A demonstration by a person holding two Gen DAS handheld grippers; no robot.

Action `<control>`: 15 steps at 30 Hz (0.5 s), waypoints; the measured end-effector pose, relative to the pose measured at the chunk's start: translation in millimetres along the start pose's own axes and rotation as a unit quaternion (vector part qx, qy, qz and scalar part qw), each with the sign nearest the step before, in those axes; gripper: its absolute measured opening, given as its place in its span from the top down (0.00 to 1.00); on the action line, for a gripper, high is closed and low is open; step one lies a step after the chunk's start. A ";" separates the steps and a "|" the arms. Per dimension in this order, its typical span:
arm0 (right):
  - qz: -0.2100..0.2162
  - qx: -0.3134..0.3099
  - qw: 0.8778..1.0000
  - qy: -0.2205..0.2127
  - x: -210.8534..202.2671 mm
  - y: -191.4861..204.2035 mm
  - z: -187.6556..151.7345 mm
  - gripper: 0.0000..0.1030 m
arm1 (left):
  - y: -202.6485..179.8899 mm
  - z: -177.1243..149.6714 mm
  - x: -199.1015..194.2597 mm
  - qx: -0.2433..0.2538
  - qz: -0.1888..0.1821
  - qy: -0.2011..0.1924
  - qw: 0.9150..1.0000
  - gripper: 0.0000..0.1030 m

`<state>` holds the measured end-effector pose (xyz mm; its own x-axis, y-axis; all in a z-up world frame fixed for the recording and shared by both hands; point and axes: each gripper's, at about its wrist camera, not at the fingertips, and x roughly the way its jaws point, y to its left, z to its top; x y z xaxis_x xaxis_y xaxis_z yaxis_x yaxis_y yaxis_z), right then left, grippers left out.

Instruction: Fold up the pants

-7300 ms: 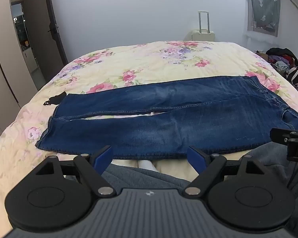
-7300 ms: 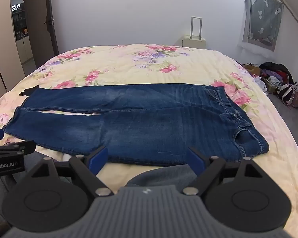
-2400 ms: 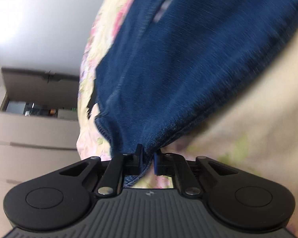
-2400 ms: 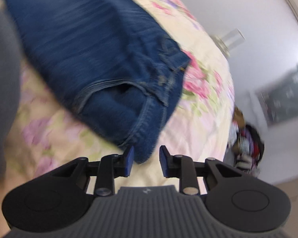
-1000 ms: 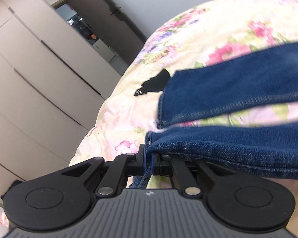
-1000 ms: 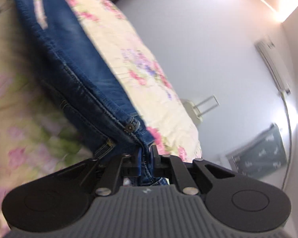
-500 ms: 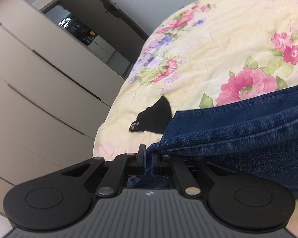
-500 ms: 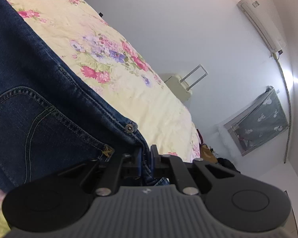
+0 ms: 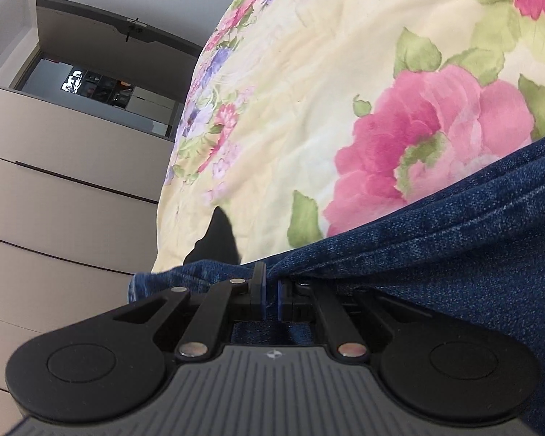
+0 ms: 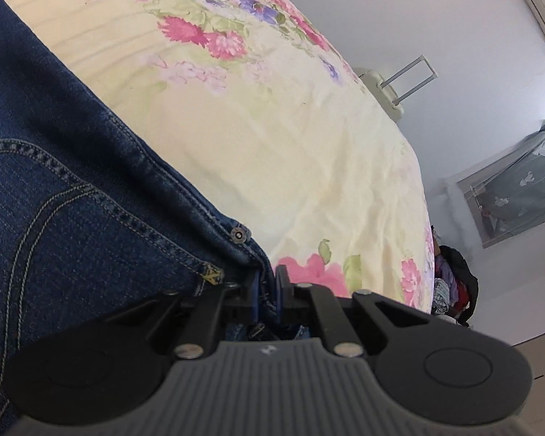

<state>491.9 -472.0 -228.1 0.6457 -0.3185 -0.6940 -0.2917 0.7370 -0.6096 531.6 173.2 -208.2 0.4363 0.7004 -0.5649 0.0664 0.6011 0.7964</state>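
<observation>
The blue denim pants lie on the floral bed cover. My left gripper is shut on the hem end of a pant leg, low over the far leg near the bed's left edge. My right gripper is shut on the waistband corner of the pants, just past a metal rivet. A back pocket with tan stitching faces up beside it. The rest of the pants is out of view.
A small black item lies on the bed by the leg hems. A wardrobe and an open door stand left of the bed. A suitcase and a clothes pile stand beyond the bed on the right.
Both grippers have carried the near edge of the pants further across the bed, over the far leg. They now sit lower and closer to the cover. Both stay shut on the denim.
</observation>
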 end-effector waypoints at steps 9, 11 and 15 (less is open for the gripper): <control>-0.041 0.021 0.999 -0.011 -8.7 -0.7 9.0 1.00 | 17.4 -3.6 -9.7 -0.084 0.008 -0.023 0.996 0.94; -0.045 0.025 0.999 -0.003 -10.0 -2.1 7.5 1.00 | 16.5 -1.3 -10.1 -0.088 0.008 -0.020 0.996 0.94; -0.041 0.038 0.998 0.015 -1.3 -0.1 14.0 0.98 | 14.0 -0.7 -10.7 -0.061 -0.003 -0.017 0.998 0.83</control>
<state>500.9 -463.3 -221.8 0.6440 -0.3964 -0.6543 -0.1827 0.7508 -0.6347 527.2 174.4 -191.1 0.4658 0.6852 -0.5600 -0.0402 0.6486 0.7601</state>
